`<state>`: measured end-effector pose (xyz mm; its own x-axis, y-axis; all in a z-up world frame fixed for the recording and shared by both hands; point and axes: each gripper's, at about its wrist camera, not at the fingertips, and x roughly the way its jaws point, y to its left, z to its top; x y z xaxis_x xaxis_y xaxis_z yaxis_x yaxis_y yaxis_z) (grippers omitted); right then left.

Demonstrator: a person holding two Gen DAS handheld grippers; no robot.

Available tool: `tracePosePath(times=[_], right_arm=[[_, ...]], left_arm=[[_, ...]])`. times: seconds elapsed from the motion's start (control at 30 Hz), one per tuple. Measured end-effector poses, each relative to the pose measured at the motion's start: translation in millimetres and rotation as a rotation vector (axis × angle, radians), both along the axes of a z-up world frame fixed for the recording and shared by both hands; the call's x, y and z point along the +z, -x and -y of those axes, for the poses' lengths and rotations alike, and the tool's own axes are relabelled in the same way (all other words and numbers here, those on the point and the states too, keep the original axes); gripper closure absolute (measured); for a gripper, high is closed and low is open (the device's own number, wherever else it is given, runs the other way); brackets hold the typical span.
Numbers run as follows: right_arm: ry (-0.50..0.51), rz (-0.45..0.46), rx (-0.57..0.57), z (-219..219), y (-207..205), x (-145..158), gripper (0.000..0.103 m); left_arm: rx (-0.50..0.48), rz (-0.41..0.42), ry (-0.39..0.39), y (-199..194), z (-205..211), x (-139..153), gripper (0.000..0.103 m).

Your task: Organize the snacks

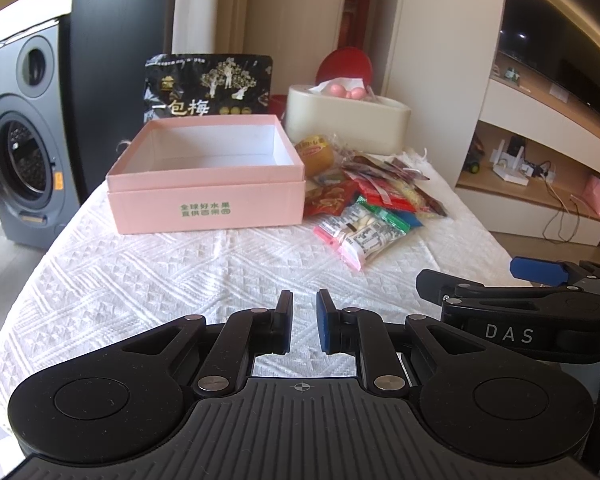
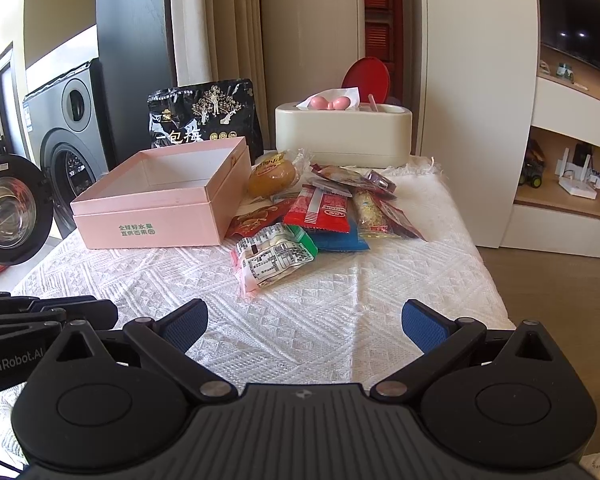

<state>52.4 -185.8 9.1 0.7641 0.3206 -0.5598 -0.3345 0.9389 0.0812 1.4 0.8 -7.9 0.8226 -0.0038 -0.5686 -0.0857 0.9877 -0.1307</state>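
Room: a living area with a grey front-loading washing machine (image 1: 20,136) at the left, curtains behind, and a wall unit with a dark TV screen (image 1: 560,52) at the right.
Surface: a table under a white woven cloth (image 2: 320,320).
Box: an open pink box (image 1: 206,176), nothing in it, with green print on its front wall, sits left of centre on the cloth.
Snacks: a loose heap of small wrapped snacks (image 2: 312,212) lies just beside the box's right wall, with a white pack with a pink edge (image 2: 272,258) nearest the cameras, a red wrapper (image 2: 320,210) behind it, and a round yellow pastry (image 2: 272,174) at the far side.
Behind the box: a black snack bag (image 1: 208,88) stands upright.
Tissue box: a cream tissue holder (image 2: 344,134) stands behind the heap.
Left gripper (image 1: 304,322): low over bare cloth, blue-padded jaws drawn nearly together, nothing between them.
Right gripper (image 2: 304,326): low over bare cloth, jaws spread wide, nothing held.
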Motion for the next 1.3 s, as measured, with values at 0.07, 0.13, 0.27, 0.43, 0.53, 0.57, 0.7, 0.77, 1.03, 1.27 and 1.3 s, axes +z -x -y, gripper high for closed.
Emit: tracePosePath(times=[0.07,0.13,0.27,0.43,0.53,0.57,0.7,0.77,1.03,1.27,1.3], right_arm=[[0.000,-0.001,0.000,0,0,0,0.000],[0.000,0.000,-0.001,0,0,0,0.000],[0.000,0.003,-0.001,0,0,-1,0.000],[0.000,0.001,-0.001,0,0,-1,0.000],[0.000,0.001,-0.001,0,0,-1,0.000],[0.000,0.001,-0.001,0,0,-1,0.000],[0.003,0.005,0.004,0,-1,-2,0.000],[0.003,0.013,0.015,1,-2,-3,0.000],[0.043,0.037,0.121,6,-51,-2,0.000],[-0.006,-0.003,0.232,-5,-100,-10,0.000],[0.015,0.025,0.277,-12,-102,-9,0.000]], left_arm=[[-0.001,0.001,0.000,0,0,0,0.086],[0.000,0.001,0.002,0,0,0,0.086],[0.001,0.002,0.004,0,0,1,0.086],[0.000,-0.001,0.005,-1,0,1,0.086],[0.000,-0.001,0.008,-1,0,1,0.086],[0.000,-0.002,0.009,-1,0,1,0.086],[-0.002,-0.003,0.008,-1,-1,-2,0.086],[-0.002,-0.003,0.002,-2,-1,-5,0.086],[-0.059,0.117,0.275,-67,-31,1,0.085],[-0.084,0.043,0.135,-127,-39,-14,0.087],[-0.085,0.013,0.153,-132,-47,-19,0.086]])
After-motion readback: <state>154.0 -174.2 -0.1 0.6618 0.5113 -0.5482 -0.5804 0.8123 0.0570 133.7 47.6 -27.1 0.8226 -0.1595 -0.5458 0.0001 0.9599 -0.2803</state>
